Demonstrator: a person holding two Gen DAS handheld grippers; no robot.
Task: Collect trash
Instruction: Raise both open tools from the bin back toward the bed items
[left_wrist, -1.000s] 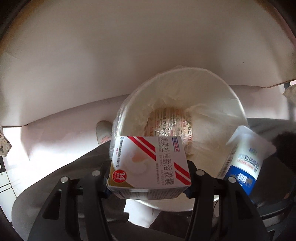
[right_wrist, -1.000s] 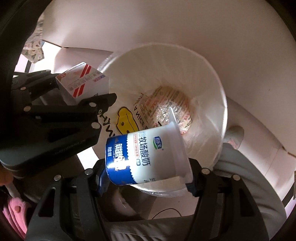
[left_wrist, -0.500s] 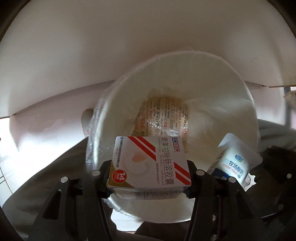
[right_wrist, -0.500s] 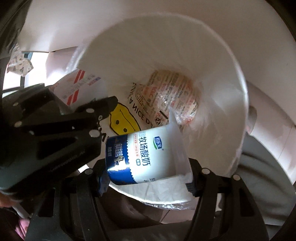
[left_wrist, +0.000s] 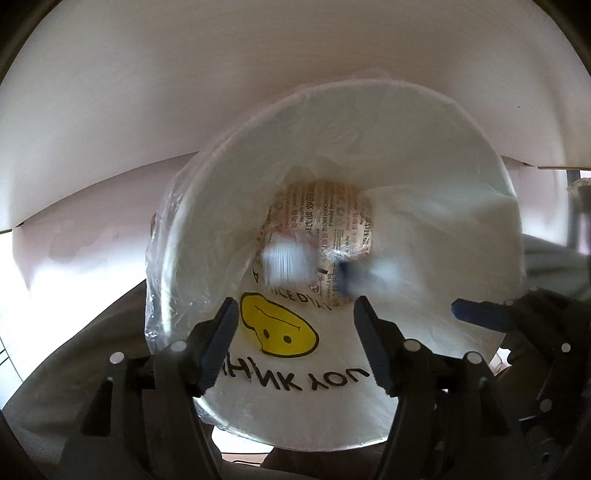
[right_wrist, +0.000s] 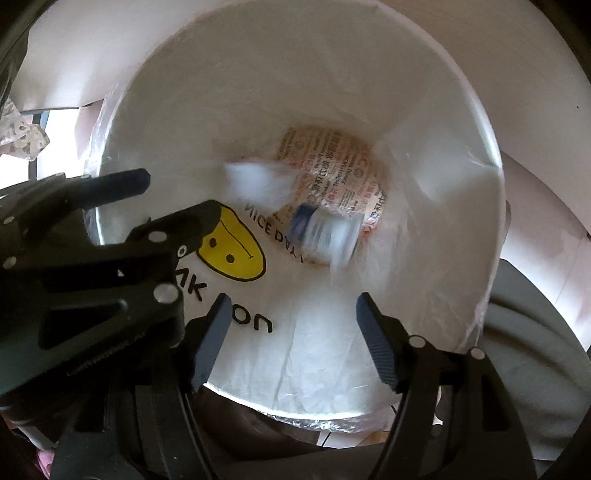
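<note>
Both your left gripper (left_wrist: 295, 310) and right gripper (right_wrist: 291, 306) have just been opening, empty, over the white plastic-lined round bin (right_wrist: 491, 177); hold there till the blurred white box (right_wrist: 258, 181) and blue-white yogurt cup (right_wrist: 325, 232) land.

A home, by the look: a small white bin (left_wrist: 461, 155) lined with a smiley-face shopping bag (left_wrist: 280, 328).

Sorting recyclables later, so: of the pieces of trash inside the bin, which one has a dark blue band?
The yogurt cup, blurred mid-fall beside the printed wrapper at the bottom. The small box to its left looks plain white, and the wrapper carries reddish print.
</note>
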